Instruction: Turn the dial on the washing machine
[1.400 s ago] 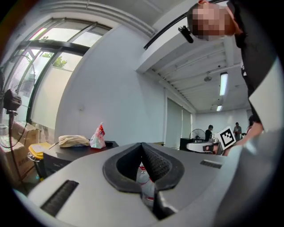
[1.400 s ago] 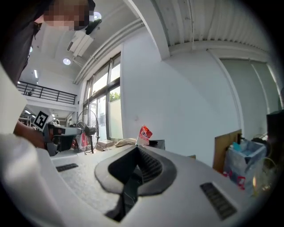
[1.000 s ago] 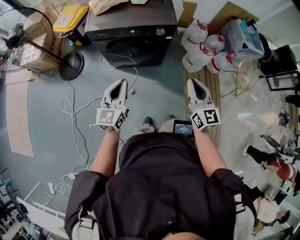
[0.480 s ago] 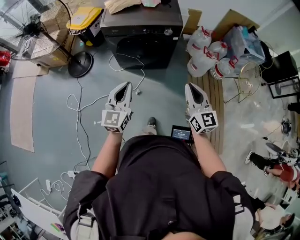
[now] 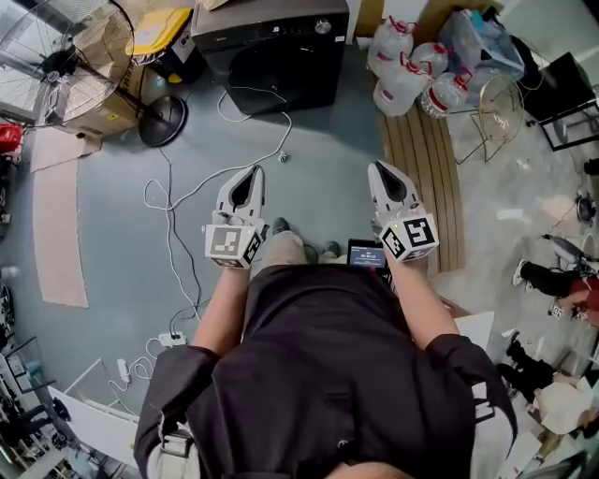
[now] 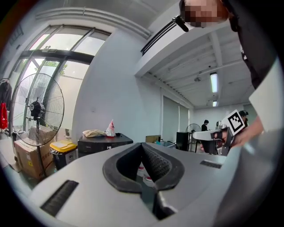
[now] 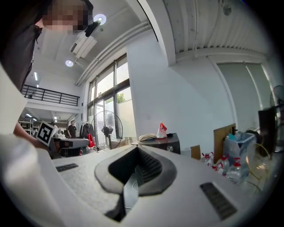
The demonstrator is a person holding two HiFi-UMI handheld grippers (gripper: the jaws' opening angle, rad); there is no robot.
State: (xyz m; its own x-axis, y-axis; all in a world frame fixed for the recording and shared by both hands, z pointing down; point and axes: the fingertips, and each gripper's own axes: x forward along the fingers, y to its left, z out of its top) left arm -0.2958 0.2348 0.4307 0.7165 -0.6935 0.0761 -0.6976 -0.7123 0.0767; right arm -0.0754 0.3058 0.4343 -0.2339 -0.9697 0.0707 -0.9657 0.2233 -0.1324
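In the head view, a pedestal fan [image 5: 58,58] stands at ten o'clock, with a yellow-lidded bin [image 5: 161,26] just beside it. Red-capped water jugs [image 5: 404,86] cluster at one o'clock, near a wire-frame stool [image 5: 496,112]. A white cable [image 5: 169,234] snakes across the grey floor [image 5: 112,234] at nine o'clock.

1. Washing machine [image 5: 271,47] stood on the floor [image 5: 112,243], far ahead; dial [image 5: 323,26] sat right of its panel.
2. Fan [image 5: 65,65] and bin [image 5: 159,42] stood left of it, water bottles [image 5: 412,70] right.
3. Cable [image 5: 168,201] lay on the floor before the machine.
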